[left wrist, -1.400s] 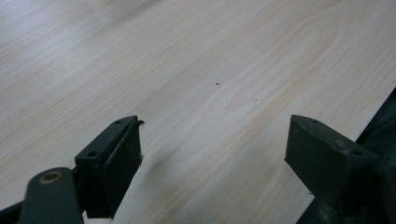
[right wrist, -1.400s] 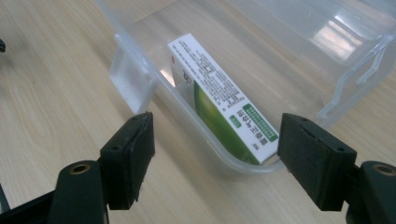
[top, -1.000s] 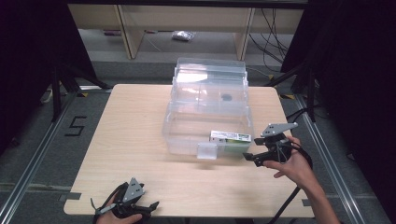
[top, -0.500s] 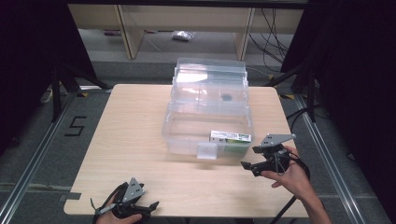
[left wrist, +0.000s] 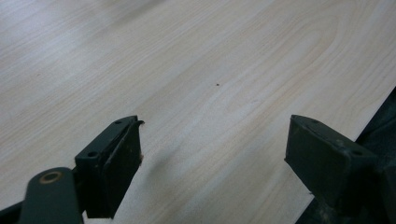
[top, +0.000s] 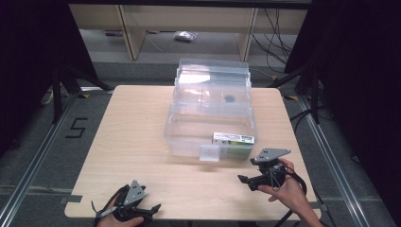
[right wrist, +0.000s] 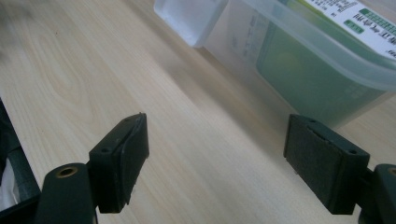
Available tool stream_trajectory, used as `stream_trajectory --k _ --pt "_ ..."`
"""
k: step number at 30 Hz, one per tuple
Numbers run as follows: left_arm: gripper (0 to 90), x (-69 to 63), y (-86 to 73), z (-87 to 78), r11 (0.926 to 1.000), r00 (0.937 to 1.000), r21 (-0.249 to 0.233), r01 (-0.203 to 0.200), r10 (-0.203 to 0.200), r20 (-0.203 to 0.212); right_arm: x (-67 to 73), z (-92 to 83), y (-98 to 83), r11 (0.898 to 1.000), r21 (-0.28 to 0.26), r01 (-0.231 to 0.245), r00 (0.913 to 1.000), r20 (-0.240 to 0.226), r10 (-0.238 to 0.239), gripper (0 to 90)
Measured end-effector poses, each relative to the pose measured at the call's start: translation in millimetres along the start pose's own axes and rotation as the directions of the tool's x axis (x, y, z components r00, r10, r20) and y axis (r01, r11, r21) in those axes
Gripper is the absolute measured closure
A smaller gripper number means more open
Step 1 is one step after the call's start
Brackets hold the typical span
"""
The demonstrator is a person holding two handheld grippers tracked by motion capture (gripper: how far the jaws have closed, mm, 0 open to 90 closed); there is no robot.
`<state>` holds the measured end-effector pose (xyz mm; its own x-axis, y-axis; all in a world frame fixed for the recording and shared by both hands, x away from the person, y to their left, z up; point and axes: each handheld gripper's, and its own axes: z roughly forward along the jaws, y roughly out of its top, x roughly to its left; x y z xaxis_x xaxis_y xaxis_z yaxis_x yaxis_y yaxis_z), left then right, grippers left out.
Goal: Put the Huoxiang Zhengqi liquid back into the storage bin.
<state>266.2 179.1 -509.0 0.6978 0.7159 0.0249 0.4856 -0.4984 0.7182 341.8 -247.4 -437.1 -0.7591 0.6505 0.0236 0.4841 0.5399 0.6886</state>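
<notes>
my right gripper (top: pixel 247 182), jaws just opened and empty, pulls back from the clear plastic box (top: pixel 189 137) holding a green carton (top: pixel 234 142); i keep it low and clear. left gripper (top: pixel 151 210) gapes empty too.

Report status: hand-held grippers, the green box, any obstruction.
Right hand-held gripper open, empty, jaws just widened, near the bin. Left hand-held gripper open, empty. Green box inside clear bin. Nothing in the way.

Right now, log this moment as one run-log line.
right claw: open, empty, jaws just widening, near bin front | left claw: open, empty, on table | green box: inside clear bin
</notes>
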Motion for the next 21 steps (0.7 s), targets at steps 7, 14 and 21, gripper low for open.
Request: stream_trajectory --k 7,14,21 --pt "17.9 -0.4 -0.2 1.2 1.0000 1.0000 -0.007 -0.003 0.003 0.004 3.6 3.9 -8.5 1.000 0.004 -0.004 1.0000 0.004 0.004 23.0" --pt "17.9 -0.5 -0.1 0.6 1.0000 1.0000 -0.010 0.000 0.000 0.001 2.8 3.4 -16.3 0.999 -0.026 -0.022 0.9998 -0.001 0.022 20.2" --pt "17.9 -1.2 -0.2 0.5 0.9999 0.9999 -0.012 -0.002 0.002 0.011 6.1 2.3 -29.3 0.998 -0.011 -0.068 0.9976 0.010 0.068 19.1"
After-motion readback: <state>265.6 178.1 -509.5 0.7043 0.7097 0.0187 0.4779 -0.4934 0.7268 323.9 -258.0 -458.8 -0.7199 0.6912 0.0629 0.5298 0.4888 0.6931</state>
